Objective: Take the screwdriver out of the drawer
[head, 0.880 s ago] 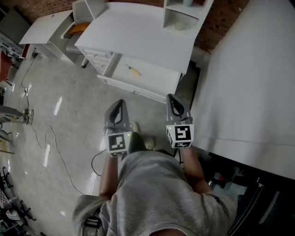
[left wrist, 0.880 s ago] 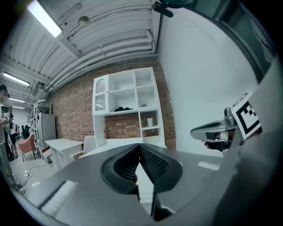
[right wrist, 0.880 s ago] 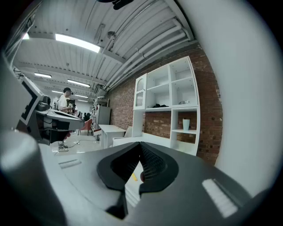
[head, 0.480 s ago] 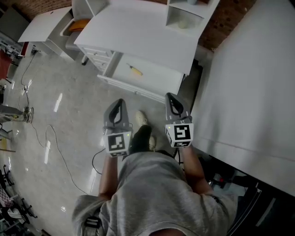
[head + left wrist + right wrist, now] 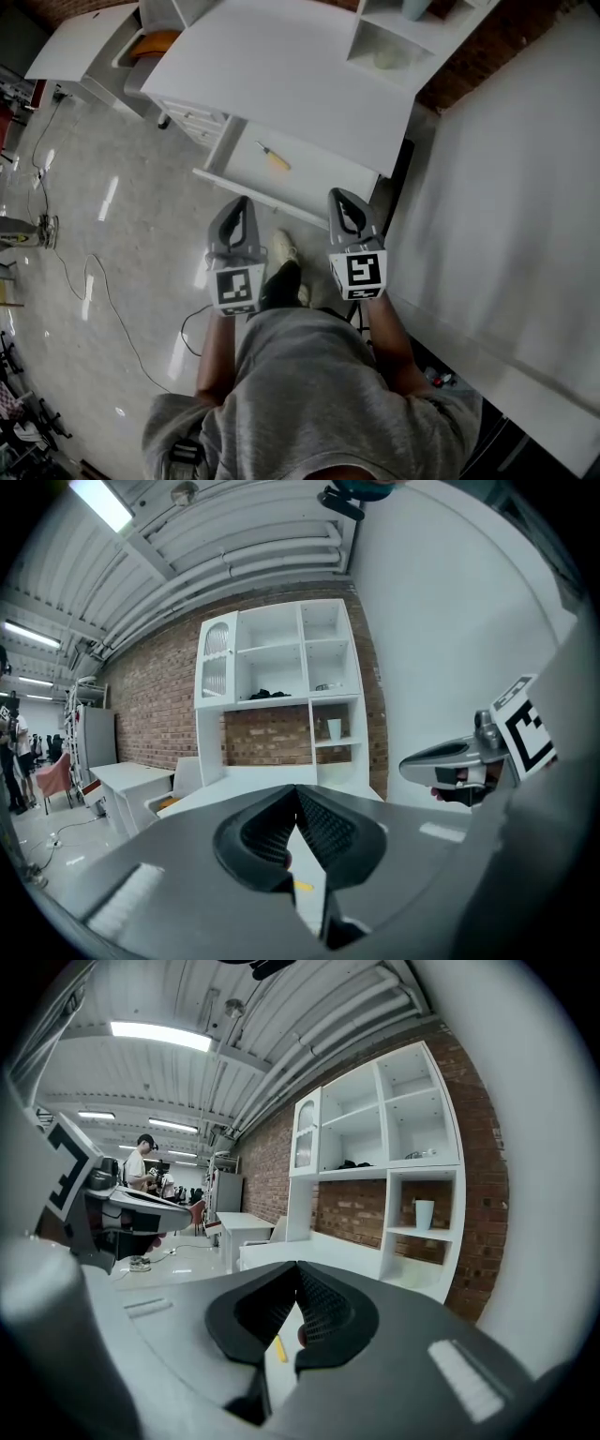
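Note:
The screwdriver (image 5: 274, 158), with a yellow handle, lies in the open white drawer (image 5: 319, 178) under the desk top. Both grippers hang side by side in front of the drawer, short of its front edge and apart from the tool. My left gripper (image 5: 243, 203) has its jaws together with nothing between them. My right gripper (image 5: 339, 195) is shut too and holds nothing. In the left gripper view the screwdriver (image 5: 302, 885) shows as a yellow sliver below the closed pads. It shows the same way in the right gripper view (image 5: 280, 1348).
The white desk top (image 5: 281, 66) carries a shelf unit with a cup (image 5: 386, 58) at the back. A tall white panel (image 5: 506, 187) stands close on the right. A cable (image 5: 94, 281) runs over the floor at the left. My shoe (image 5: 284, 249) is below the drawer.
The desk and open drawer have come nearer in the head view as I stepped forward. Both grippers now sit closer to the drawer's front, still shut.

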Demonstrator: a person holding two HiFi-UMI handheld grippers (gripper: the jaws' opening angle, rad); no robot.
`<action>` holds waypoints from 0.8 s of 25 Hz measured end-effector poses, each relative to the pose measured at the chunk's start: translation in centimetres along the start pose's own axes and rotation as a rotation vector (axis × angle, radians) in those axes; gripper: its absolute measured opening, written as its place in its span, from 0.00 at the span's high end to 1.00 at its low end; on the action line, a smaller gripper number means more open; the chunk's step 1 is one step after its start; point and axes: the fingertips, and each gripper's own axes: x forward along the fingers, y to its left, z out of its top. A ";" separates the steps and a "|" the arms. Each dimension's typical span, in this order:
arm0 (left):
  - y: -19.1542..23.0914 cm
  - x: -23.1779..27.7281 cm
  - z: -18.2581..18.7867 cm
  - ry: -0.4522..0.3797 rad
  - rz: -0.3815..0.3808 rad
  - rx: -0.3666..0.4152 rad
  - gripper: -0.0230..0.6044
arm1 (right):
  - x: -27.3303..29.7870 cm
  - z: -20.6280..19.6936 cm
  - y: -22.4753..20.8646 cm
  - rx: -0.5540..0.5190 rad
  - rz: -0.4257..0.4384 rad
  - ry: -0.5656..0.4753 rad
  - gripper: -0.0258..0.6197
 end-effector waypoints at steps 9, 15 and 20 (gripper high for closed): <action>4.5 6.8 0.1 0.048 0.028 -0.001 0.94 | 8.5 0.7 -1.1 0.014 0.056 0.048 0.96; 7.6 9.1 -0.4 0.065 0.047 -0.019 0.94 | 12.9 0.7 0.2 -0.007 0.106 0.086 0.96; 8.9 10.7 -2.1 0.090 0.056 -0.042 0.94 | 16.0 -0.3 0.7 -0.017 0.147 0.123 0.96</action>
